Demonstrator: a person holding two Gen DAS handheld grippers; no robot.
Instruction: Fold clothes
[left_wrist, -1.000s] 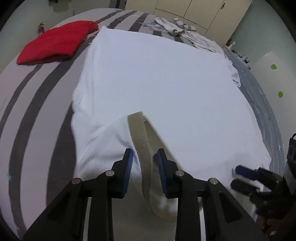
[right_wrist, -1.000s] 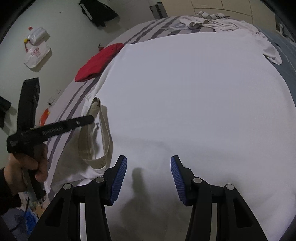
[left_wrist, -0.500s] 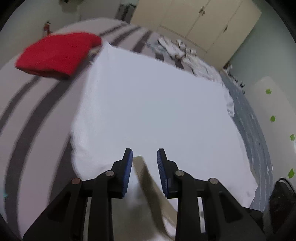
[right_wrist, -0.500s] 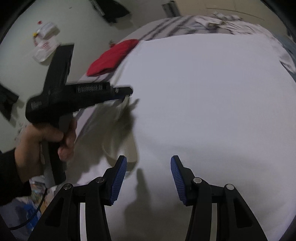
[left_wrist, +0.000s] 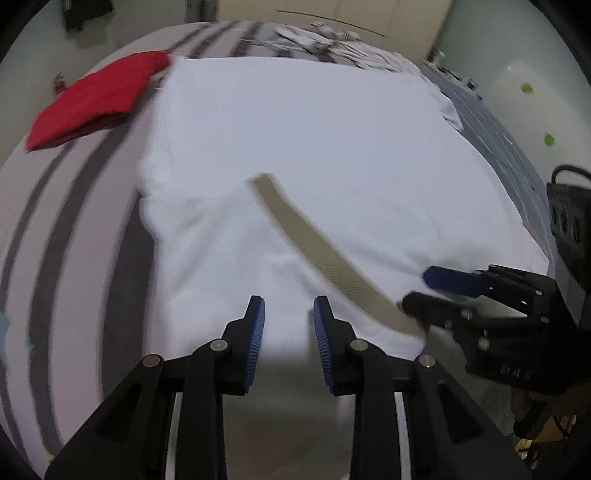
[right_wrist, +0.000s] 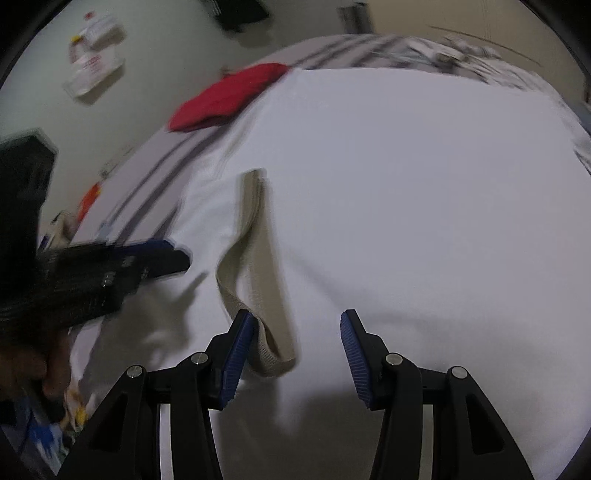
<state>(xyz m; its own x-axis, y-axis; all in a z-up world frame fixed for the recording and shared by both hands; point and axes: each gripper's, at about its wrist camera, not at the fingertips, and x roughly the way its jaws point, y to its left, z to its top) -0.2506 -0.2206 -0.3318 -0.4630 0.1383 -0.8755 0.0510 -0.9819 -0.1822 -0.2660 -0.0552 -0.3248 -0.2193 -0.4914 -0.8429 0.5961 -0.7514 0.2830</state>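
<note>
Released since a second ago from the left gripper (left_wrist: 289, 325), whose jaws now stand empty and slightly apart, the khaki ribbed collar band (right_wrist: 258, 266) lies on the limp, light white cotton garment (right_wrist: 406, 184) spread over the striped bed (left_wrist: 74, 240), best pinched at a corner or hem, while the right gripper (right_wrist: 297, 341) closes around nothing yet.

A white garment (left_wrist: 332, 155) bears a beige collar band (left_wrist: 314, 251). The bedsheet (left_wrist: 74, 229) beside it is pale with grey stripes. A red cloth (left_wrist: 96, 99) lies on the sheet.
</note>
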